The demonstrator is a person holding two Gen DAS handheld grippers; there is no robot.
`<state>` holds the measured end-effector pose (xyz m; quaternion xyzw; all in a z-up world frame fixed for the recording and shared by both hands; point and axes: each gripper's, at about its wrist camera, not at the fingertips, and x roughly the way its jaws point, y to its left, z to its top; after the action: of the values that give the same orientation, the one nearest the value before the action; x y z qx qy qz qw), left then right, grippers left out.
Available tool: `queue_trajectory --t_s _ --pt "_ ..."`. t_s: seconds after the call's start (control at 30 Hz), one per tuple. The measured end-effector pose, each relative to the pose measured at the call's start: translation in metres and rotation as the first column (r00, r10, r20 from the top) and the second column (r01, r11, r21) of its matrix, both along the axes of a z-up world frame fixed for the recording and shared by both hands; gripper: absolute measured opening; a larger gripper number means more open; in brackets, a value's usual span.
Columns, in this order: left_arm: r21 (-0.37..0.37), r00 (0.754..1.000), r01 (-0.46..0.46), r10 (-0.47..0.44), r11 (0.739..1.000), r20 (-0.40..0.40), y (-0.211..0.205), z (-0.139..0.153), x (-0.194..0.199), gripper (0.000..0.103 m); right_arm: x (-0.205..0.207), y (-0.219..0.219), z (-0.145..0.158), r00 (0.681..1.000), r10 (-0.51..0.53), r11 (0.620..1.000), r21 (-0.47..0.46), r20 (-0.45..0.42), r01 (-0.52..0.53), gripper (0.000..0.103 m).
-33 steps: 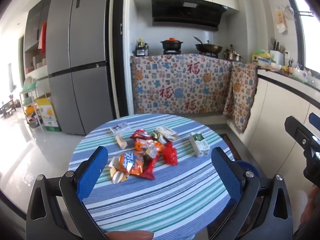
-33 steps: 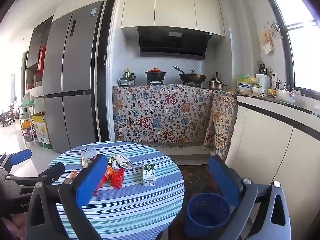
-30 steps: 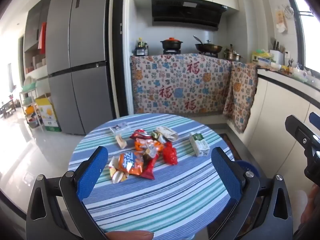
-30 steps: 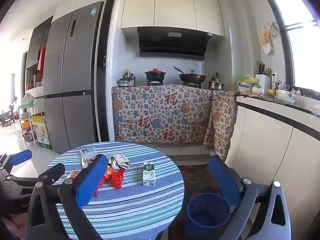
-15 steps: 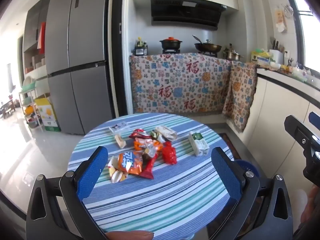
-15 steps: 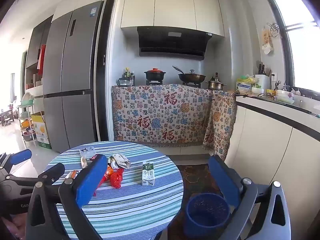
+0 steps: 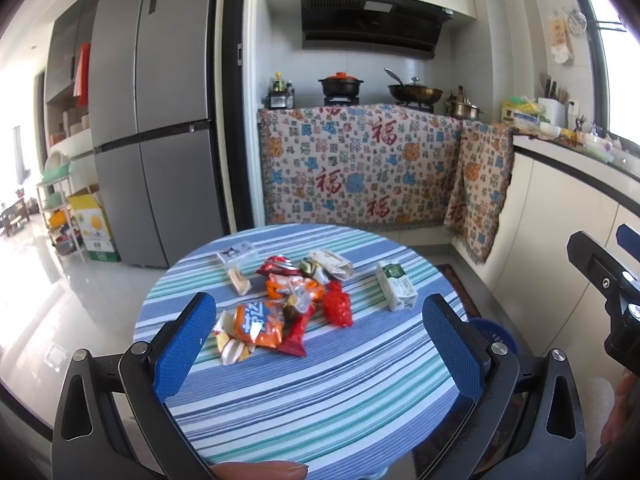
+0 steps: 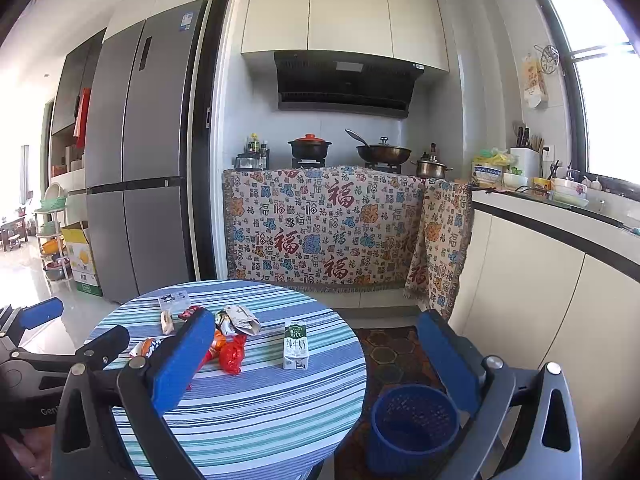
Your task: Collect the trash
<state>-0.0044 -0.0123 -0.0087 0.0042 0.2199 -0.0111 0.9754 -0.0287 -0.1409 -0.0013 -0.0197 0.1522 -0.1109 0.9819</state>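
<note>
A pile of snack wrappers (image 7: 288, 308) lies on the round striped table (image 7: 320, 400): an orange packet (image 7: 258, 324), a red wrapper (image 7: 337, 304) and others. A white and green milk carton (image 7: 394, 286) lies to their right; in the right wrist view it (image 8: 296, 345) looks upright. A blue mesh bin (image 8: 414, 420) stands on the floor to the right of the table. My left gripper (image 7: 320, 340) is open and empty above the table's near part. My right gripper (image 8: 316, 360) is open and empty, back from the table's right edge.
A grey fridge (image 7: 152, 120) stands behind on the left. A stove counter draped with a patterned cloth (image 7: 360, 172) carries pots. White cabinets (image 8: 540, 300) run along the right. A patterned mat (image 8: 392, 348) lies on the floor by the bin.
Both grippers have drifted very slightly; the scene looks nearly the same. Nothing was picked up or moved.
</note>
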Motion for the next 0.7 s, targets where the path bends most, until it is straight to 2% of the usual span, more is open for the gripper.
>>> queue_trajectory --t_s 0.7 --pt "0.000 1.000 0.003 -0.003 1.000 -0.007 -0.0018 -0.0044 0.0006 0.103 -0.0009 -0.0022 -0.0032 1.000 -0.006 1.000 0.000 -0.007 0.006 0.103"
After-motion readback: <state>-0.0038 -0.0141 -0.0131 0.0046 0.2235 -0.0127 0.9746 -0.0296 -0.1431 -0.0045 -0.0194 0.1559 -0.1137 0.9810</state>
